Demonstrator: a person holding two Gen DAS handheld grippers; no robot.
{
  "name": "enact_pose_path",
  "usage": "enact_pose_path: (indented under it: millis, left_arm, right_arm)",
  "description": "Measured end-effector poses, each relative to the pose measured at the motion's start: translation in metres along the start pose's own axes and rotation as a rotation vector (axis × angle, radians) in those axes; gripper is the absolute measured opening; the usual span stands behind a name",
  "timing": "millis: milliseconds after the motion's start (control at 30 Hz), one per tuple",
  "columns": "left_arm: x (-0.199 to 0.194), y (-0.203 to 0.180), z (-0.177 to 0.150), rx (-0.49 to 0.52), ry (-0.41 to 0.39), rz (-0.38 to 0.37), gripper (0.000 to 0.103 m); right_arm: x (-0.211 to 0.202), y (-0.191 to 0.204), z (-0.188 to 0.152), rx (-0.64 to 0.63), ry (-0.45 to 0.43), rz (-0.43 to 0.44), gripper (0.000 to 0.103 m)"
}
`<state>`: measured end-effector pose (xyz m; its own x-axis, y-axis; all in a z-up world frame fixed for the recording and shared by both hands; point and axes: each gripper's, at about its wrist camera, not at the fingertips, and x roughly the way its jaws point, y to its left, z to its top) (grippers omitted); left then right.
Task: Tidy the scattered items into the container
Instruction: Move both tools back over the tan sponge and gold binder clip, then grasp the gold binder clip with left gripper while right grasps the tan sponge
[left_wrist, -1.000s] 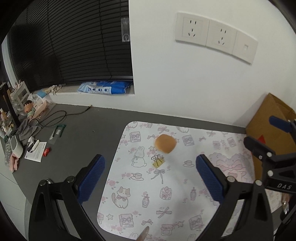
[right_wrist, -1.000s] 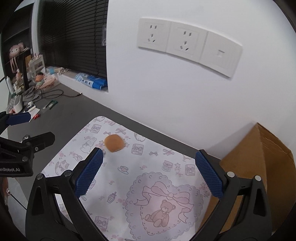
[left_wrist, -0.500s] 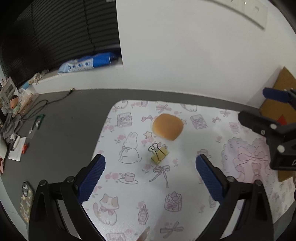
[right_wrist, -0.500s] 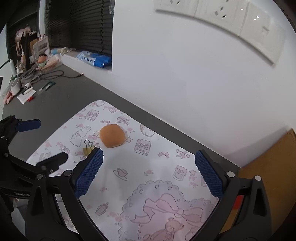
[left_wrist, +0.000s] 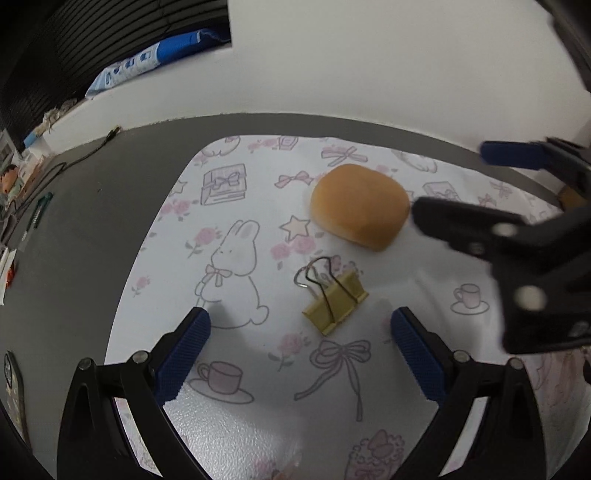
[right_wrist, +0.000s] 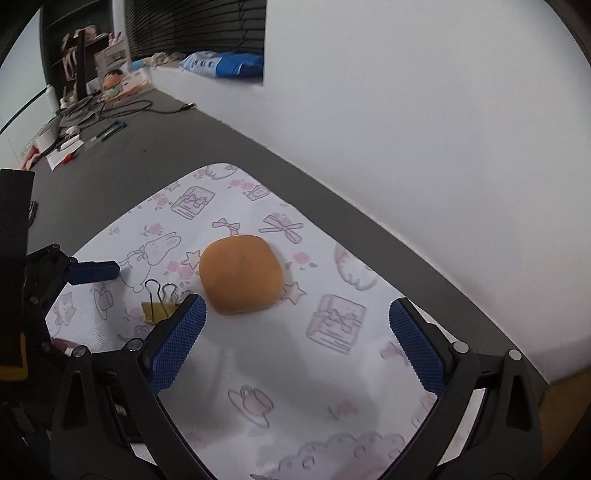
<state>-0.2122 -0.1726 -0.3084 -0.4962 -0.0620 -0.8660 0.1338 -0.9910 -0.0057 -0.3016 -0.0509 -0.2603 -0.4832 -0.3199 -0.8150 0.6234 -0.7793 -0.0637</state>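
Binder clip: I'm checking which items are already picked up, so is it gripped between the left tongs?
No, the binder clip lies free on the patterned mat, ahead of the open left tongs.

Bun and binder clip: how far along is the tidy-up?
Done: nothing visibly put away; no container is clearly in view. The bun and the gold binder clip both lie on the patterned mat, close together but apart. In hand: nothing. The left gripper is open, lined up on the clip; the right gripper is open in front of the bun. Left: grasp and move both items.
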Motion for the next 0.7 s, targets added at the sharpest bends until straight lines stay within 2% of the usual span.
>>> enact_pose_path:
  millis: [133, 367, 467, 500, 600, 667, 700]
  left_arm:
    - [0.0, -0.002, 0.0, 0.006, -0.015, -0.004, 0.098]
    - [-0.003, -0.007, 0.0, 0.013, -0.03, -0.008, 0.098]
    - [-0.004, -0.009, 0.002, 0.017, -0.037, -0.01, 0.088]
    - [-0.005, -0.011, 0.003, 0.02, -0.04, -0.011, 0.081]
    - [-0.009, -0.015, 0.006, 0.021, -0.043, -0.011, 0.059]
    - [-0.01, -0.019, 0.007, 0.026, -0.04, -0.014, 0.053]
    - [-0.011, -0.019, 0.006, 0.028, -0.038, -0.015, 0.05]
  right_arm:
    - [0.025, 0.0, 0.002, -0.012, 0.028, 0.077, 0.101]
    - [0.047, 0.003, 0.006, -0.041, 0.076, 0.122, 0.099]
    - [0.052, 0.009, 0.004, -0.083, 0.09, 0.126, 0.091]
    - [0.052, 0.01, 0.004, -0.089, 0.088, 0.125, 0.09]
    - [0.049, 0.008, 0.004, -0.078, 0.082, 0.118, 0.072]
    - [0.046, 0.002, 0.005, -0.059, 0.071, 0.1, 0.029]
    - [0.045, -0.001, 0.006, -0.049, 0.075, 0.092, 0.026]
